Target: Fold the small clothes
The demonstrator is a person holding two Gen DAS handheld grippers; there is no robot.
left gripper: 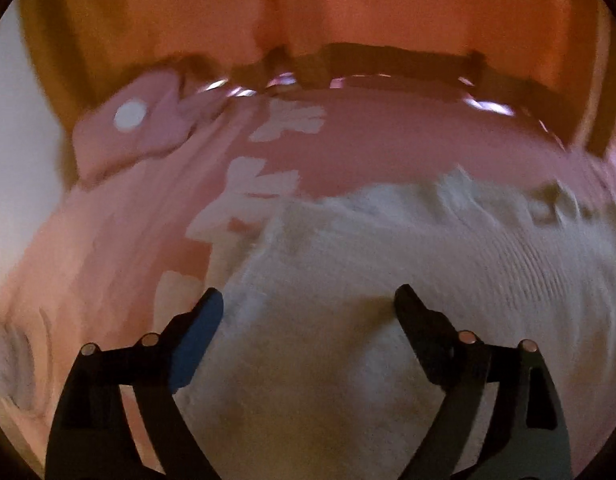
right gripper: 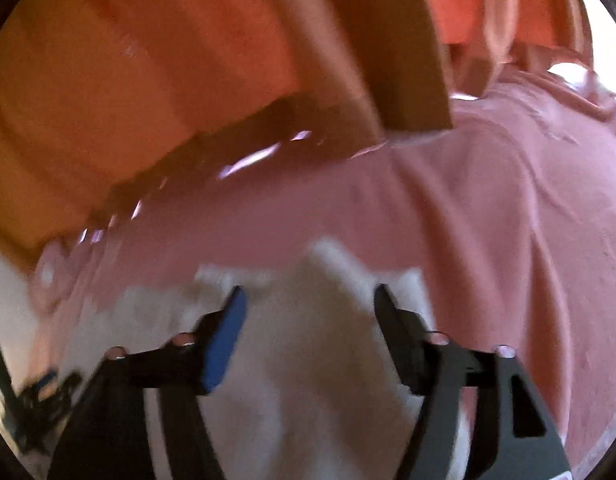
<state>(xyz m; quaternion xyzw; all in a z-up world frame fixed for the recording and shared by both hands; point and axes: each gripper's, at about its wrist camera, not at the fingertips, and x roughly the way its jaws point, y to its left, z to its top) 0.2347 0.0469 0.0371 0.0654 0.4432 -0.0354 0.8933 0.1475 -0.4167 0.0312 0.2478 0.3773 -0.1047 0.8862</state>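
Nearest the lens, the left gripper [left gripper: 309, 300] is standing with its jaws spread wide, nothing between its pads, hanging just over a white ribbed garment [left gripper: 387, 280] that is filling the space beneath and ahead of the fingers. The right gripper [right gripper: 309, 300] is likewise spread, its jaws clear of cloth, with the same white garment [right gripper: 308, 360] lying below and just beyond its tips. The garment is resting on a pink bedsheet [left gripper: 387, 148] printed with pale shapes, which is running away ahead of both tools.

The white piece is looking like a soft, light knit: it is likely bending limp under its own weight, stretching along the ribs and sliding easily over the sheet, with no risk of breaking. A pinch at a corner or along a hem would probably be serving best, since a grab in the middle would only be bunching it; the far ragged edge [left gripper: 447, 184], ahead of the left tool, is looking like the readiest place.

Ahead of the tools an orange wooden headboard [right gripper: 148, 80] is rising at the sheet's far edge, closing off room that way. To the right of the right tool the sheet is lying open. A dark object [right gripper: 40, 396] is sitting to its lower left, too blurred to identify.
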